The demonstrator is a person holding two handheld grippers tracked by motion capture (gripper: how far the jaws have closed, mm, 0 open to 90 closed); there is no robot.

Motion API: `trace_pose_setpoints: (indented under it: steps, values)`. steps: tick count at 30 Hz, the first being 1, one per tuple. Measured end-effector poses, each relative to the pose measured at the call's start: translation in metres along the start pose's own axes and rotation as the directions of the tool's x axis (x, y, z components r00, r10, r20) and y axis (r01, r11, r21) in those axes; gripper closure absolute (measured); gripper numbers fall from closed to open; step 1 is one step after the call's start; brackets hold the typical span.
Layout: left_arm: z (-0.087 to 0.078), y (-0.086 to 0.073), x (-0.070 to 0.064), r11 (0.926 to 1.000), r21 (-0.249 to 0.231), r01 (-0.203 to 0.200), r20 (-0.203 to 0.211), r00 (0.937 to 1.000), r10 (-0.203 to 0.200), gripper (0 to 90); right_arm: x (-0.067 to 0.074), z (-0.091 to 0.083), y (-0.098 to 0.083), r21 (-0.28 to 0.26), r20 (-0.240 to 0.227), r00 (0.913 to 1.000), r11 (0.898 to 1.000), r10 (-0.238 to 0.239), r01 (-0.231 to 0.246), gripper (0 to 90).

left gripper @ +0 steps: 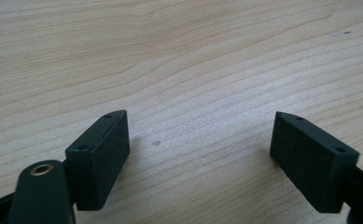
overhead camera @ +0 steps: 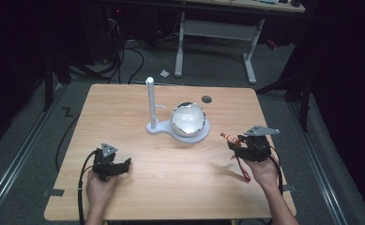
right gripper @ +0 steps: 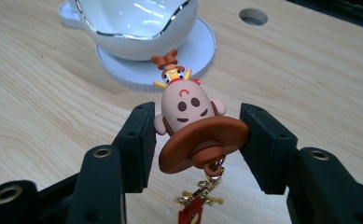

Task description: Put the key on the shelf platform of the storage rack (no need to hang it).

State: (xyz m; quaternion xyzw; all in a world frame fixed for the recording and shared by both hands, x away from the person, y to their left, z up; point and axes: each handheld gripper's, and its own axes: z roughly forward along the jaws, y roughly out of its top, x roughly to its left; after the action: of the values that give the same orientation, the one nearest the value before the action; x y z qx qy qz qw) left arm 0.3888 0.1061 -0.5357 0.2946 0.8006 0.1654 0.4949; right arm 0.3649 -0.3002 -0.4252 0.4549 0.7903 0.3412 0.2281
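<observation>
Toy keychain (right gripper: 193, 121) between right fingers (right gripper: 137, 140)

Matt rubbery figure (right gripper: 188, 116); glossy bowl (right gripper: 132, 23); wood table (right gripper: 39, 107).

Both hand-held tools were matte black: the left gripper (overhead camera: 122, 165) and the right gripper (overhead camera: 237, 145) each carried a grey three-cornered plate with dark holes, blocky rectangular jaws with small screw holes, brass-ringed pivots, and a trailing black cable.
</observation>
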Motion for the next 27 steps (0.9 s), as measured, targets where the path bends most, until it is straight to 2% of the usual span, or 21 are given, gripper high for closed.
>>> trace_pose_setpoints:
  steps: [2,5,11,20,27]
  values:
    - [0.0,0.0,0.0,1.0,0.0,0.0,0.0,1.0,0.0,20.4,-0.001,-0.004,0.005,-0.003,-0.001,1.0,1.0,0.001,-0.001,48.1]
    - [0.0,0.0,0.0,1.0,0.0,-0.001,0.001,1.0,0.001,20.4,-0.001,-0.012,0.013,-0.01,0.002,0.9998,1.0,-0.022,0.022,48.1]
    - [0.0,0.0,0.0,1.0,0.0,0.0,0.001,1.0,0.0,20.4,-0.007,-0.022,0.028,-0.038,-0.016,0.9999,0.999,-0.005,0.005,48.1]
    - [0.0,0.0,0.0,1.0,0.001,-0.002,0.002,1.0,0.002,20.4,-0.009,-0.026,0.048,-0.059,-0.026,0.9995,0.998,-0.019,0.017,48.1]
    - [0.0,0.0,0.0,1.0,0.001,-0.003,0.003,1.0,0.003,20.3,-0.005,-0.025,0.068,-0.066,-0.051,0.998,0.997,-0.036,0.033,48.1]
